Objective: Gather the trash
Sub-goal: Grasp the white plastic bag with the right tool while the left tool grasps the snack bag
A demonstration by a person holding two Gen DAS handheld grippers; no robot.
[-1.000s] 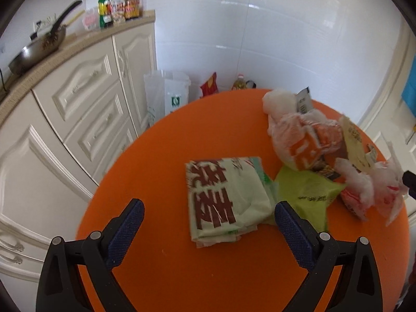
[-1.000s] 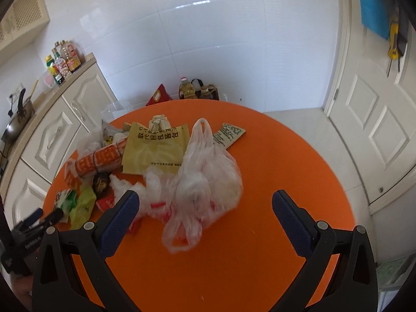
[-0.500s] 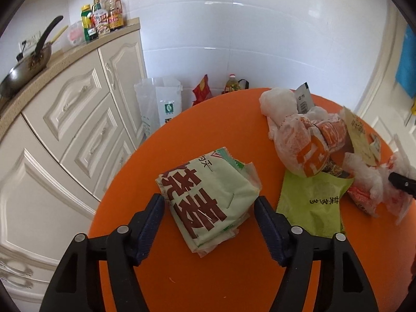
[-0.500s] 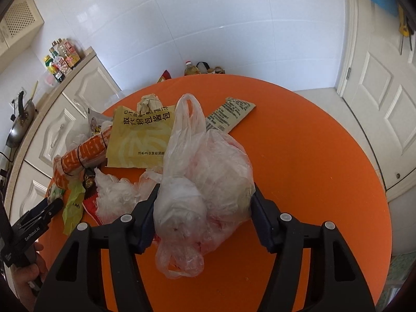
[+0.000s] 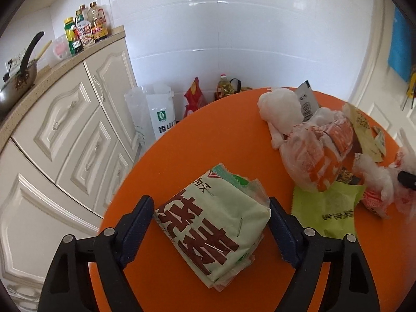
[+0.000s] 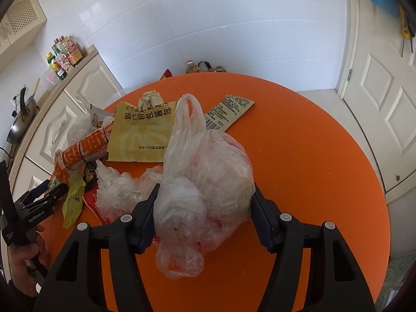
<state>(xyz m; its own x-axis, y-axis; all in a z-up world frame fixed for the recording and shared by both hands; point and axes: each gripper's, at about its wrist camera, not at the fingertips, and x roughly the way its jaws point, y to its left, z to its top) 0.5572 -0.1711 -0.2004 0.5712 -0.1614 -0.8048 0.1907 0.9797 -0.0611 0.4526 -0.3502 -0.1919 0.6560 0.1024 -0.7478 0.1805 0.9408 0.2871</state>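
**Two grippers close around trash on an orange table**

A round orange table (image 5: 208,135) stands in a kitchen, beside cream cabinets (image 5: 65,135) and a white tiled wall.

In the left wrist view, the left gripper (image 5: 210,223) has its two blue pads pressed against both sides of a pale green packet (image 5: 213,223) printed with large dark red characters. The packet lies flat on the table near the edge closest to the camera, and the gripper is clenched on it.

In the right wrist view, the right gripper (image 6: 204,213) squeezes a full, clear plastic bag (image 6: 208,182) from both sides (its loose handles stick out above and below). The bag rests on the table.

Between the two sits a pile of other trash: a yellow sachet (image 6: 141,135), an orange wrapped roll (image 6: 83,150), a lime wrapper (image 5: 327,208) and crumpled white plastic (image 6: 117,189), all touching or overlapping.
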